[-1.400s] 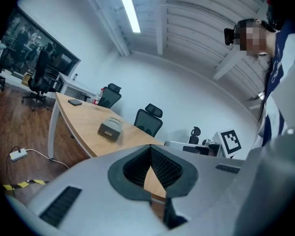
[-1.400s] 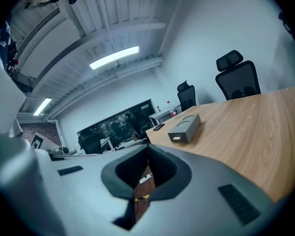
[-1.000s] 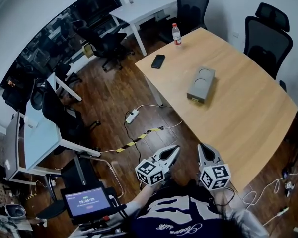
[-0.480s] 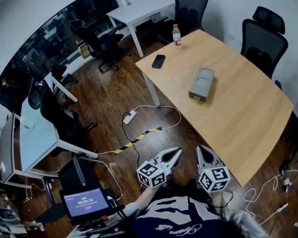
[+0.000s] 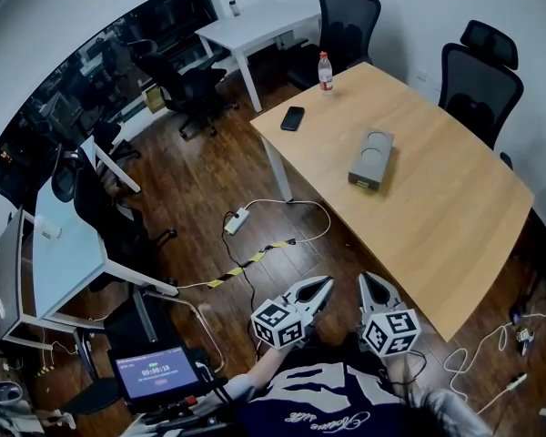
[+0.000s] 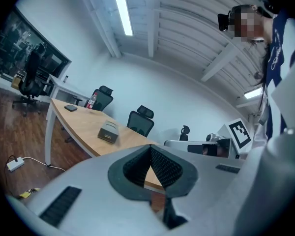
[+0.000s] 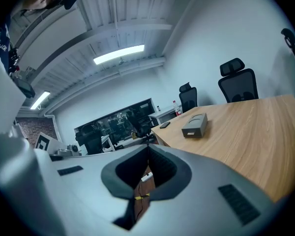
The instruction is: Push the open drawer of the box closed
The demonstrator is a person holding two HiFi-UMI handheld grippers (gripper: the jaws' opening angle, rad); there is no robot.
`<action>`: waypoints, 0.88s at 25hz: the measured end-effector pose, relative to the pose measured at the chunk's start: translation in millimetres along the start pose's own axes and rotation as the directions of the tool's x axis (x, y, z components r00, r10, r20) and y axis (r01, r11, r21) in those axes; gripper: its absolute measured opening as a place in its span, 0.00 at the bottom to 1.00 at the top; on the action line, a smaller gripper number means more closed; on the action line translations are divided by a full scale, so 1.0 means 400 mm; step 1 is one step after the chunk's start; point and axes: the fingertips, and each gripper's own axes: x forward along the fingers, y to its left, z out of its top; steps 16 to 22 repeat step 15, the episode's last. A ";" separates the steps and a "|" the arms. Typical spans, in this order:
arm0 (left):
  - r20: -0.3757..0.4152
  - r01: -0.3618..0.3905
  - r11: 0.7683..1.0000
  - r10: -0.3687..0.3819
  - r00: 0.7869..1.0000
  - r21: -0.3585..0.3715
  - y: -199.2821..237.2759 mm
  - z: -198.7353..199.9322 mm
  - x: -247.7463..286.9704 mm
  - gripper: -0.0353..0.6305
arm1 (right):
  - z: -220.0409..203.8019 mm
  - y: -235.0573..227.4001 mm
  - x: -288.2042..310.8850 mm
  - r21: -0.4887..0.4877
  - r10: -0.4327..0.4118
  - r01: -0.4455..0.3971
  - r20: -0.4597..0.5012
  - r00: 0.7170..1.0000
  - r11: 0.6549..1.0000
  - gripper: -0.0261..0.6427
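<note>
A grey box with two round recesses in its top lies in the middle of the wooden table. It also shows in the left gripper view as the box and in the right gripper view as the box, where its drawer front faces me. How far the drawer stands out I cannot tell. My left gripper and right gripper are held close to my chest, well short of the table and far from the box. Both are shut and empty, seen also as the left gripper and right gripper.
On the table's far end lie a black phone and a water bottle. Black office chairs stand behind the table. A power strip with cables lies on the wooden floor, and a screen on a stand is at my lower left.
The head view has drifted a little, so the table and box sit slightly lower and to the right. Both grippers stay shut near my chest.
</note>
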 end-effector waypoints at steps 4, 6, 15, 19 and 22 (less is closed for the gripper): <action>0.004 0.001 1.000 -0.001 1.000 0.000 0.008 -0.006 -0.001 0.06 | -0.014 0.003 0.010 -0.003 0.007 -0.007 -0.007 1.000 1.000 0.03; 0.007 -0.003 1.000 0.003 1.000 0.000 0.014 -0.007 -0.005 0.06 | -0.016 0.006 0.014 -0.007 0.011 -0.011 -0.007 1.000 1.000 0.03; 0.023 -0.027 1.000 0.027 0.999 -0.010 0.037 0.002 -0.020 0.06 | -0.014 0.000 0.014 -0.007 0.001 -0.001 -0.006 1.000 1.000 0.03; 0.023 -0.027 1.000 0.027 0.999 -0.010 0.037 0.002 -0.020 0.06 | -0.014 0.000 0.014 -0.007 0.001 -0.001 -0.006 1.000 1.000 0.03; 0.023 -0.027 1.000 0.027 0.999 -0.010 0.037 0.002 -0.020 0.06 | -0.014 0.000 0.014 -0.007 0.001 -0.001 -0.006 1.000 1.000 0.03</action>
